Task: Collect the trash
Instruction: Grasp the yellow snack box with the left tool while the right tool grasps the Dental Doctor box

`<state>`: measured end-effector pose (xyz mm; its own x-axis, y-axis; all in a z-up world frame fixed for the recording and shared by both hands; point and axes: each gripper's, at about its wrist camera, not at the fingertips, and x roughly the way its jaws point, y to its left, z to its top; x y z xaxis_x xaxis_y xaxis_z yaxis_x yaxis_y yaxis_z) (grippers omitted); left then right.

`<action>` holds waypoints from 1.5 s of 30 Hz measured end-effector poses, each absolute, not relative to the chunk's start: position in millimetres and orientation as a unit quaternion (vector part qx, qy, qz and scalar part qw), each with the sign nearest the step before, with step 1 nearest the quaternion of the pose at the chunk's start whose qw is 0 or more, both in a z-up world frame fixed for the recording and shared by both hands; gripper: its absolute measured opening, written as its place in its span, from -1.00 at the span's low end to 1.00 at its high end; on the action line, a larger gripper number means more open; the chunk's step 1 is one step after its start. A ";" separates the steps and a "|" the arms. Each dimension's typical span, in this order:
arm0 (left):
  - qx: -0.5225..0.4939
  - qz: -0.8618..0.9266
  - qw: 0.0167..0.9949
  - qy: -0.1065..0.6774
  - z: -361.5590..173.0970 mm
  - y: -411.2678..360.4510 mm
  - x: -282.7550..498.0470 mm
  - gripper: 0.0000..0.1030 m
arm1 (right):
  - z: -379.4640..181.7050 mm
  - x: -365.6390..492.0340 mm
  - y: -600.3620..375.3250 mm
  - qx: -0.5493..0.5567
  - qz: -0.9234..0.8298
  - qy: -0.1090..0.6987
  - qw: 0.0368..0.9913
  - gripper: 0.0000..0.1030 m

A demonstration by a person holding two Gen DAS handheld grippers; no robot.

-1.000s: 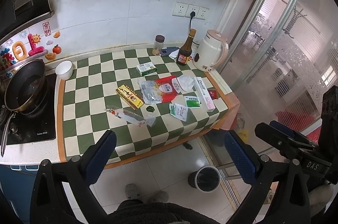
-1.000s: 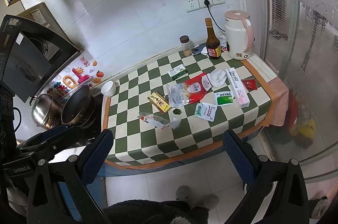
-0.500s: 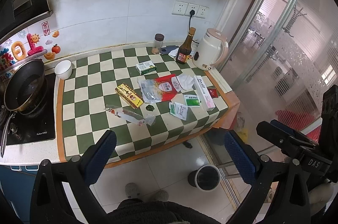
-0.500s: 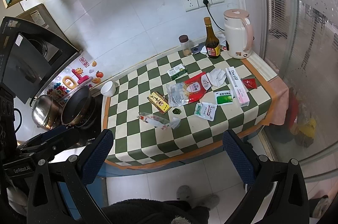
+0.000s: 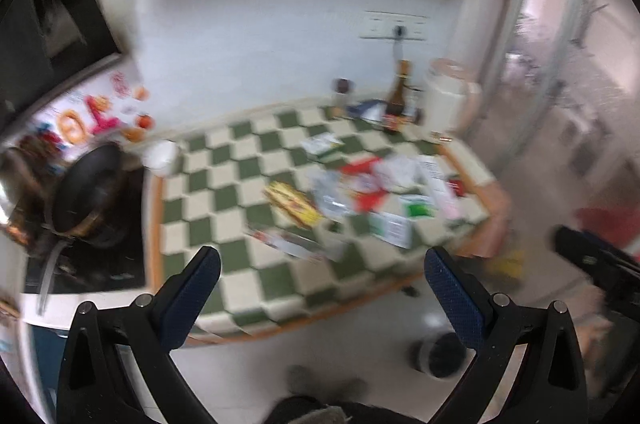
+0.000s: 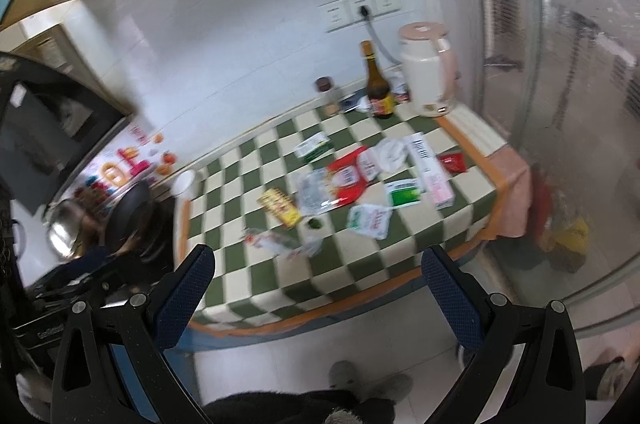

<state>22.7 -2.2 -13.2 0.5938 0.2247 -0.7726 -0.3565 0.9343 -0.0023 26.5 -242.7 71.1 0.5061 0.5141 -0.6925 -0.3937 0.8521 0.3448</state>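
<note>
While both views blur, the left tool (image 5: 322, 274) and right tool (image 6: 318, 274) hang wide apart and empty, short of the checkered surface (image 6: 360, 264). Wrappers (image 6: 344, 179) lie scattered in front of the brown bottle (image 6: 378, 91); a small bin (image 5: 440, 354) stands on the floor below the surface's edge.

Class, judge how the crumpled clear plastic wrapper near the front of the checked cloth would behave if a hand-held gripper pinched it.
The crumpled clear plastic wrapper looks thin and creased, so probably floppy and very light. Lying flat on the green-and-cream checked cloth, it may slide rather than lift unless an edge is caught.
</note>
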 end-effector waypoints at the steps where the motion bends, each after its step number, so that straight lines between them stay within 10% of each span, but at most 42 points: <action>1: -0.075 0.181 0.885 0.422 -19.8 4.1 29.3 1.00 | 68.2 30.2 -240.2 0.066 0.250 0.422 0.869 1.00; 30: -0.317 0.221 0.647 0.657 -341.9 171.6 278.8 0.99 | -203.0 333.1 -200.8 0.055 -0.003 0.594 0.802 1.00; 36: -0.315 0.208 0.643 0.666 -359.3 175.8 302.1 0.69 | -231.9 392.7 -199.2 0.049 -0.015 0.610 0.791 1.00; 40: -0.268 0.197 0.661 0.673 -352.0 177.8 310.2 0.26 | -251.1 419.2 -186.7 0.051 0.004 0.629 0.775 0.82; 45: -0.193 0.193 0.672 0.688 -345.0 186.0 313.8 0.22 | -268.1 430.6 -167.4 0.027 0.013 0.646 0.763 0.33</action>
<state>313.8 186.0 -345.0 -0.0216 -0.0061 -0.9997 -0.5243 0.8515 0.0061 430.6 -167.4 -268.1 0.1657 0.0548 -0.9846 0.0162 0.9982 0.0583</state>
